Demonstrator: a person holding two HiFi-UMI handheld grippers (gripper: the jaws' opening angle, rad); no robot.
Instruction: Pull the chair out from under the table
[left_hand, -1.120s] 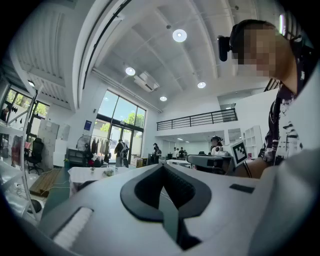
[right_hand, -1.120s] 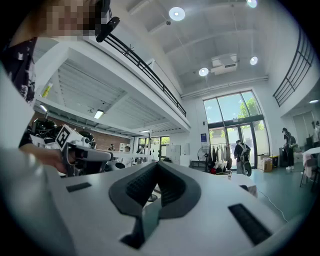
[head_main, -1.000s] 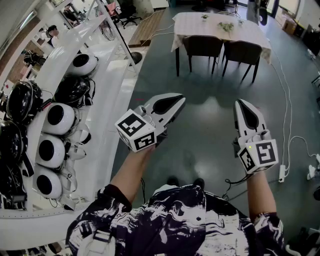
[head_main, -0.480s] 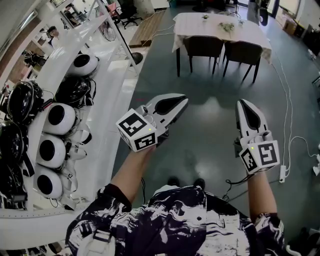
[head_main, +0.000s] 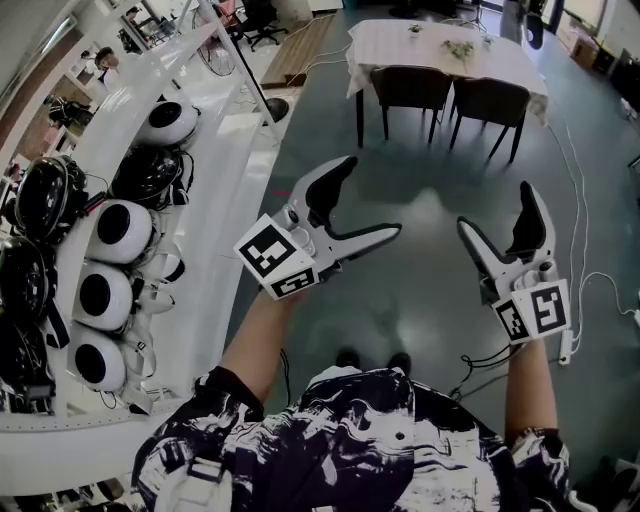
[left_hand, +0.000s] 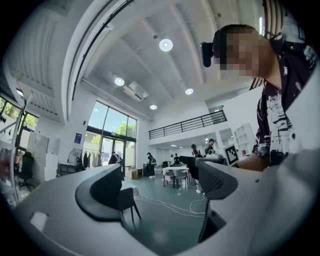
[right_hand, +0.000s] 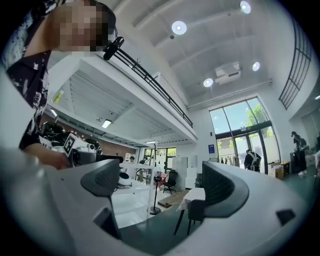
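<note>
The left gripper (head_main: 370, 198) and the right gripper (head_main: 496, 208) are hovering over the floor (head_main: 420, 290) in the middle of the head view. The jaws of both have just been opening and are now standing spread wide, with nothing between them. Each gripper view is showing only open room beyond the pads.

The table (head_main: 385, 45) is standing at the upper right of the frame, well apart from both grippers. Two chairs are sitting tucked against its near edge: the left chair (head_main: 412, 88) and the right chair (head_main: 488, 100).

Judgement: the grippers are being readied for a grasp, but the pull is not yet under way. An approach to a chair back is needed first.
</note>
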